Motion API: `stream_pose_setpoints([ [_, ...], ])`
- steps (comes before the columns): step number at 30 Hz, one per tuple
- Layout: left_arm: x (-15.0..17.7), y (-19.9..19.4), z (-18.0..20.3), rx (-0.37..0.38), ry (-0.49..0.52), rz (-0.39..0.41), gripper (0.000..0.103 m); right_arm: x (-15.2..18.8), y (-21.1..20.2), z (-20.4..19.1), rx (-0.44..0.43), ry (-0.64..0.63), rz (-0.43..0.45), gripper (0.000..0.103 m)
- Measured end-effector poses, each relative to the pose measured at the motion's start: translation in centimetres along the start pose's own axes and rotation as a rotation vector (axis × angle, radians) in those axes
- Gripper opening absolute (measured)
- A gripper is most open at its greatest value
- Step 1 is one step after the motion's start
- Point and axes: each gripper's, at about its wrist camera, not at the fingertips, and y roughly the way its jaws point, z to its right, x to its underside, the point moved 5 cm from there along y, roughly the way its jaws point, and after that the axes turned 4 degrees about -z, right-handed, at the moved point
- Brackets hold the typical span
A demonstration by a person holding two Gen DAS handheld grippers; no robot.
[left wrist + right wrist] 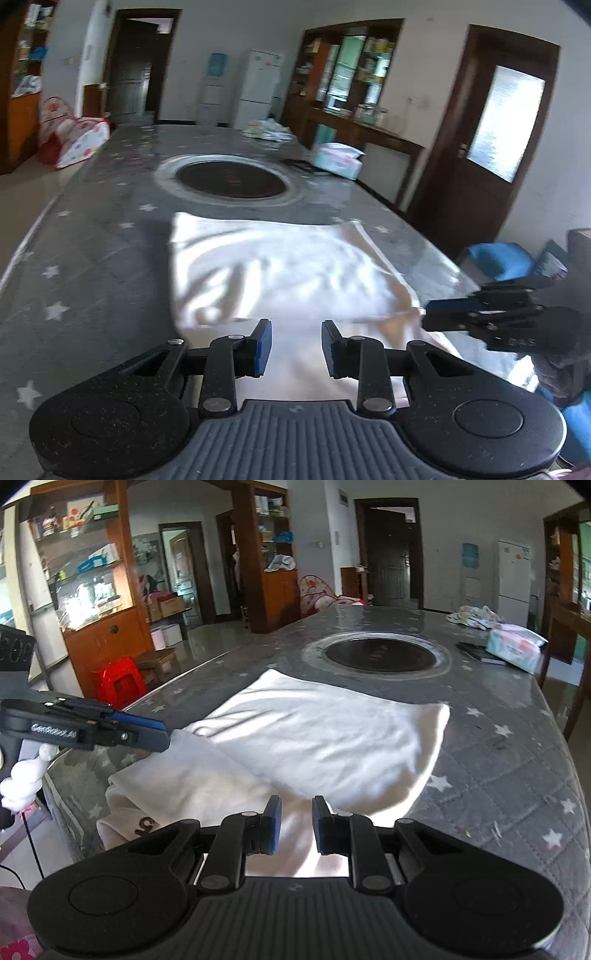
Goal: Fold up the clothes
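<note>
Just above the table's (517, 746) near edge, both grippers, left (296, 347) and right (296, 825), seemingly hover narrowly parted, empty, over the white garment (314, 734).

left hand-held gripper (296, 347) parted, right hand-held gripper (296, 825) parted

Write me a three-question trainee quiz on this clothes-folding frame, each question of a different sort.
1. True or false: the left tongs are clamped on the white garment.
2. Multiple choice: the round dark plate set in the table lies A) beyond the garment, B) under it, C) on the floor.
3. Fill in: the tissue pack sits on the table's far ____ side in the right wrist view.

Key: 1 false, both the left and right tongs are open; 2 A; 3 right.
</note>
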Motion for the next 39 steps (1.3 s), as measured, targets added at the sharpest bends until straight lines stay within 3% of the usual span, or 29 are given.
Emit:
stream_pose_setpoints([
  [8, 1.1, 2.0, -4.0, -0.081, -0.039, -0.050, 0.027, 0.3, 2.7, -0.2, 0.019, -0.032, -0.057, 0.017],
  [13, 1.8, 1.5, -5.0, -0.124, -0.024, -0.054, 0.027, 0.7, 2.1, -0.1, 0.015, -0.044, -0.076, 0.017],
  [17, 1.5, -0.1, -3.5, -0.084, 0.020, -0.030, 0.027, 0.8, 0.7, -1.2, 0.001, -0.092, -0.081, 0.018],
  [22, 2.3, -0.5, -0.9, -0.030, 0.117, -0.056, 0.028, 2.0, 0.1, -1.9, -0.005, -0.127, -0.117, 0.018],
  [35, 4.2, -1.2, -1.0, -0.068, 0.185, -0.106, 0.028, 3.3, -0.8, -2.3, 0.004, -0.143, -0.151, 0.019],
  [39, 4.5, -3.1, -0.7, -0.070, 0.259, -0.107, 0.038, 3.0, -2.0, -2.6, 0.004, -0.167, -0.137, 0.025],
])
